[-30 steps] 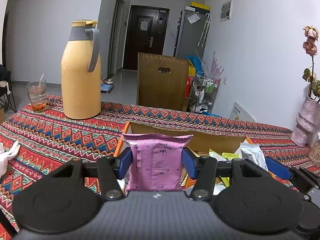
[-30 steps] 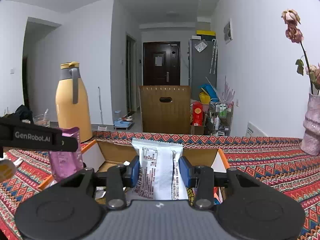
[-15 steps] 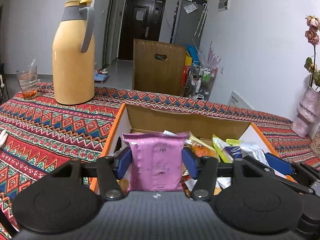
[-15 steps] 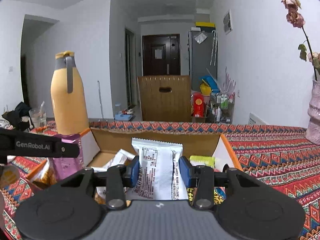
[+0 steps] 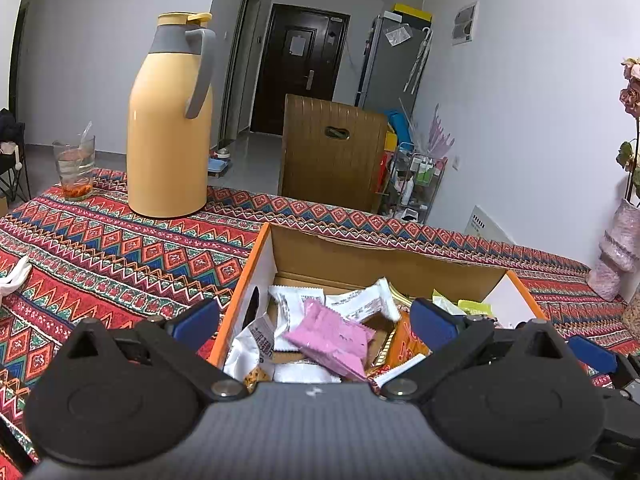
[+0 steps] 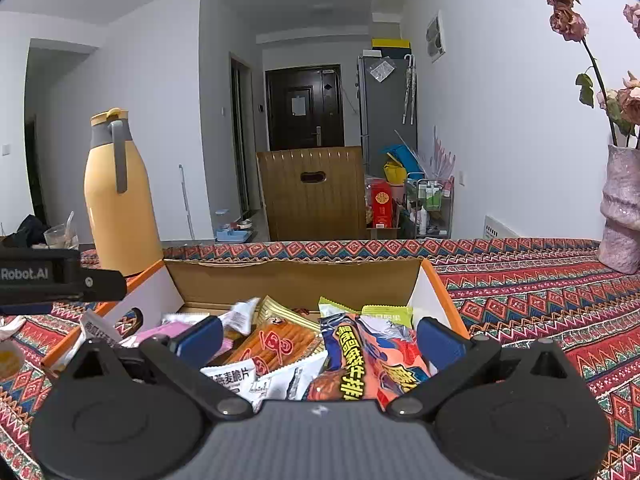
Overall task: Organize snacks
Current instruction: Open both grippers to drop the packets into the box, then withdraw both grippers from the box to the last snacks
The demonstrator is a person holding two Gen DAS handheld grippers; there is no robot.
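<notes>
White walls [image 6: 500, 120], dark door [image 6: 306, 108], wooden chair [image 6: 312, 194], perhaps a grey fridge [image 6: 386, 108].

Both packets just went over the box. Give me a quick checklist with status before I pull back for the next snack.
1. Left hand-held gripper: jaws opening, nothing between the pads: ok.
2. Right hand-held gripper: jaws opening, nothing pinched: ok.
3. Pink packet in the box: lies on the pile: ok.
4. White packet in the box: one lies under the right gripper; whether it is the released one: cannot tell.
5. Thermos upright, apart from the box: ok.
6. More loose snacks on the tablecloth: cannot tell.
</notes>
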